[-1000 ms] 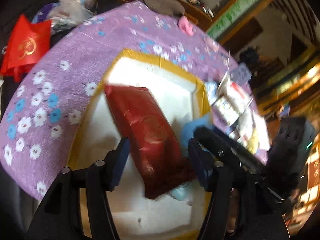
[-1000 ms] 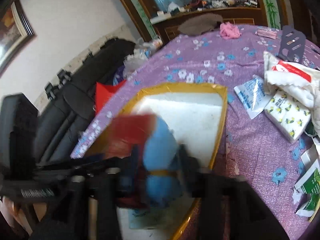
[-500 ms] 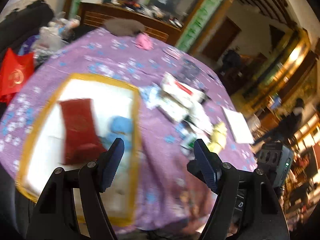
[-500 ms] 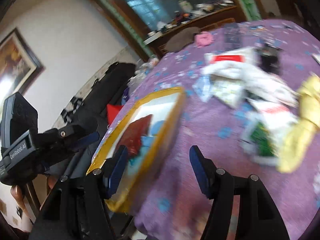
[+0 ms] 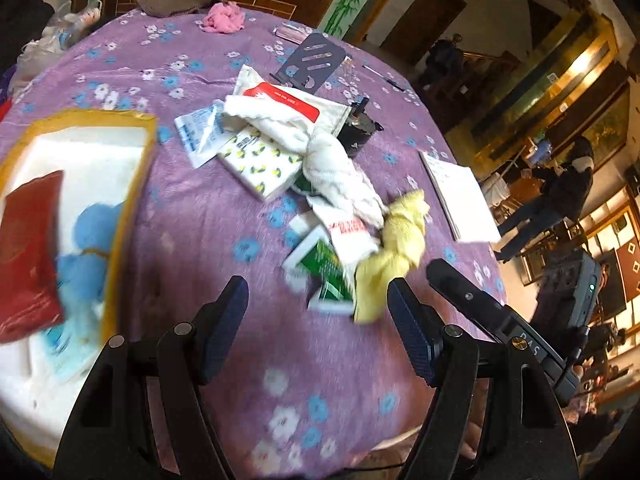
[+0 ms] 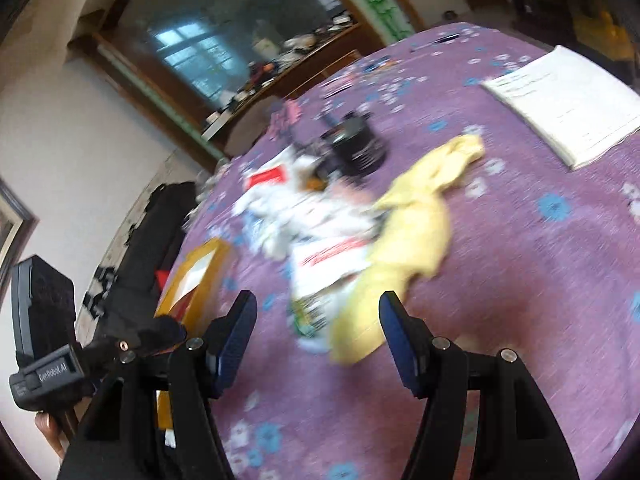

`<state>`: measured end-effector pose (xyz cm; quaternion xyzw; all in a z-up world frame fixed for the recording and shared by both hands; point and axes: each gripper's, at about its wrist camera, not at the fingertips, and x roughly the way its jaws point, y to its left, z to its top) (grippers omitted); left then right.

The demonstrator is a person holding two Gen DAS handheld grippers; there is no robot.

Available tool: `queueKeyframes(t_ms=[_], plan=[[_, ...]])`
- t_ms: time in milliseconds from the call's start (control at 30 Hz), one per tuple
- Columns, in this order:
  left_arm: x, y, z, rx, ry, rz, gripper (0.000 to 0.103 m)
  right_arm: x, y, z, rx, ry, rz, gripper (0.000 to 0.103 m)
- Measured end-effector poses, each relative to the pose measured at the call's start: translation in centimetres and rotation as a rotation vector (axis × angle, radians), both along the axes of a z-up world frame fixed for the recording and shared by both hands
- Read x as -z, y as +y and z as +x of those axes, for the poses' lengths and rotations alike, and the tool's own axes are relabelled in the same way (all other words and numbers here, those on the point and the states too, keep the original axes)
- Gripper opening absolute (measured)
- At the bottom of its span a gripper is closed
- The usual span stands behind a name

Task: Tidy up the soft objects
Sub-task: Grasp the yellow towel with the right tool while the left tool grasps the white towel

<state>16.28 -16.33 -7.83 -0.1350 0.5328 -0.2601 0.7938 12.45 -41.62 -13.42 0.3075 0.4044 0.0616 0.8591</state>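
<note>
Left wrist view: left gripper point(image 5: 316, 312) is spread wide and empty, red pack point(image 5: 28, 256) and blue plush point(image 5: 86, 248) already parked in the foam tray point(image 5: 92, 144). Right wrist view: right gripper point(image 6: 318, 332) is gaping too, nothing held, with yellow cloth point(image 6: 408, 240) and the white heap well right of that tray, yet to be sorted.

Not getting much readable stuff here tbh. I'm reading "GenRobot.AI" in white on the black camera box point(image 6: 44, 368) sitting at the left edge of the right wrist view. In the left wrist view I'm seeing pale letters like "DAS" on the other gripper's black bar point(image 5: 527, 347). The red print on the white packets point(image 5: 347, 225) on the desk is showing up too blurred to read.
</note>
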Motion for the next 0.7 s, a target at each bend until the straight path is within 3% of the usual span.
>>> queueKeyframes(t_ms=[200,333,433,500,567,633,700], plan=[[1.0,-4.7,5.3,-0.01,0.04,0.01,0.072,1.3,-3.0,3.1,0.097,0.069,0.007,0.064],[2.1,-7.9,8.4,-0.035,0.039,0.093,0.072,2.2,-4.9,5.3,0.178,0.109,0.021,0.064],[3.7,-8.2,9.3,-0.086,0.068,0.115,0.059,3.1,-5.4,6.9,0.185,0.133,0.041,0.063],[4.5,-8.1,9.5,-0.101,0.074,0.11,0.047,3.9,-5.0,7.8,0.177,0.161,0.011,0.057],[4.8,-7.5,9.2,-0.087,0.093,0.082,0.042,4.6,-4.9,7.9,0.179,0.19,0.008,0.039],[4.5,-6.6,8.7,-0.067,0.092,0.063,0.04,4.7,-5.2,6.9,0.192,0.173,0.042,0.031],[3.8,-5.1,7.8,-0.053,0.113,-0.008,0.039,4.0,-5.1,5.8,0.209,0.151,0.033,0.028]])
